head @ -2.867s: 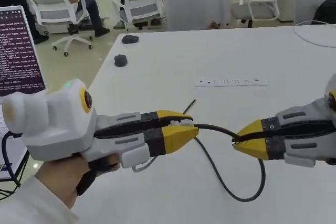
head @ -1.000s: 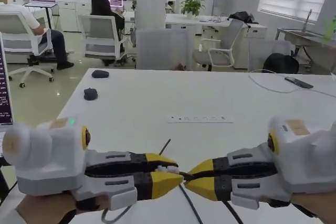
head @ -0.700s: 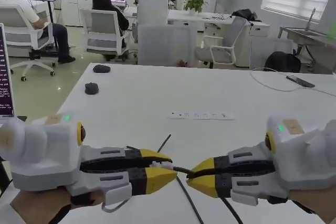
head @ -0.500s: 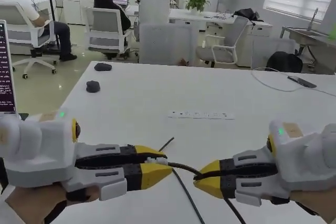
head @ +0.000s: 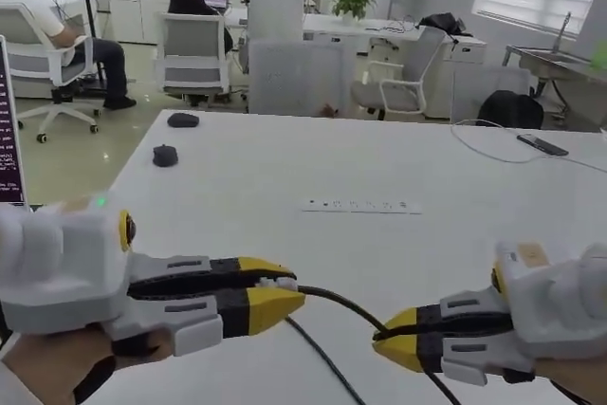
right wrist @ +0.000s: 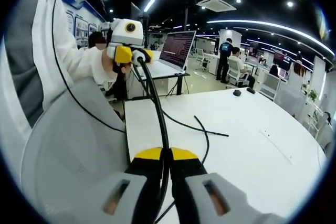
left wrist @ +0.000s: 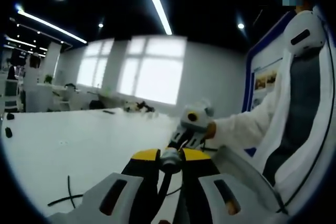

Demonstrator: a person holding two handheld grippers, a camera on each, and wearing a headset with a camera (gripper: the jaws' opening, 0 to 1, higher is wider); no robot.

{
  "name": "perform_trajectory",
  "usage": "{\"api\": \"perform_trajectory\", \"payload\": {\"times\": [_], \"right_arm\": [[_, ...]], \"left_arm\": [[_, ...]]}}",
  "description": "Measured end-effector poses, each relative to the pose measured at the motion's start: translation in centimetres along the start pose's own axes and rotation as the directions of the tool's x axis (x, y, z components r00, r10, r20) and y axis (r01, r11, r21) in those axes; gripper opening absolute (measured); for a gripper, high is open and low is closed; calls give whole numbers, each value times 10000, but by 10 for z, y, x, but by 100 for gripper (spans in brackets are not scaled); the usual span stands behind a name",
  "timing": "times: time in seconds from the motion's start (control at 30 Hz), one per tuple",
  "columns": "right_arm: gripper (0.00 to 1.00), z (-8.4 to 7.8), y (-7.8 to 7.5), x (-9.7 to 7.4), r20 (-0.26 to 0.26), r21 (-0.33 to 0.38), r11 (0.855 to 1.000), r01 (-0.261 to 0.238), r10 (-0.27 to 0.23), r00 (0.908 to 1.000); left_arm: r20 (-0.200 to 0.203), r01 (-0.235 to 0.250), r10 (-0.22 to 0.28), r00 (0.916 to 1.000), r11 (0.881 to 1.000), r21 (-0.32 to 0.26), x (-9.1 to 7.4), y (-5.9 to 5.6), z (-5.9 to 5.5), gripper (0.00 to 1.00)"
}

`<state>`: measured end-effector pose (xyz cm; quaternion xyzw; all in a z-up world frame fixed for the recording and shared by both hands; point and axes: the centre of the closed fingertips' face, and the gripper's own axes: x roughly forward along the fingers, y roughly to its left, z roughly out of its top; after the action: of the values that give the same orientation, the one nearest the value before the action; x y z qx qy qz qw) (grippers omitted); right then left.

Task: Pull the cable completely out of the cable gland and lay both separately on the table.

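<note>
1. Head view: the left tongs (head: 290, 293) are clamped on the pale cable gland (head: 283, 283). The black cable (head: 341, 306) arcs out of it to the right tongs (head: 387, 339), which are pinched tight on it. Both are held above the white counter (head: 379, 158), with a clear gap between their tips
2. Left gripper view: the gland (left wrist: 170, 153) sits gripped between the yellow tips of the left tongs (left wrist: 170, 161), and cable passes back between the jaws. The right tongs (left wrist: 179, 139) are close ahead, and a loose length of cable lies on the counter (left wrist: 63, 145)
3. Right gripper view: the right tongs (right wrist: 164, 156) squeeze the cable (right wrist: 156, 108), which runs up to the gland (right wrist: 137, 56) in the left tongs (right wrist: 130, 55). I judge the pull under way but unfinished: the cable is yet to come free, and neither part is laid on the counter (right wrist: 252, 140)
</note>
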<state>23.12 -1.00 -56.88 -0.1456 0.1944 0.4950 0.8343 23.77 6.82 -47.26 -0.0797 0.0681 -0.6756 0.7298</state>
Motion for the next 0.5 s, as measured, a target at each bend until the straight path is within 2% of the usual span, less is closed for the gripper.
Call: {"api": "perform_trajectory", "payload": {"times": [0.13, 0.3, 0.5], "right_arm": [[2, -2, 2, 1, -90, 10, 10000, -27, 27, 10000], [2, -5, 0, 3, -233, 127, 9999, -4, 6, 9997], [5, 1, 1, 0, -424, 38, 10000, -6, 7, 9991]], "left_arm": [[-42, 20, -20, 10000, 10000, 8, 1, -1, -1, 16], [-76, -204, 205, 9998, 9997, 152, 1, 4, -2, 17], [-13, -170, 170, 9999, 9997, 160, 1, 3, 0, 17]]}}
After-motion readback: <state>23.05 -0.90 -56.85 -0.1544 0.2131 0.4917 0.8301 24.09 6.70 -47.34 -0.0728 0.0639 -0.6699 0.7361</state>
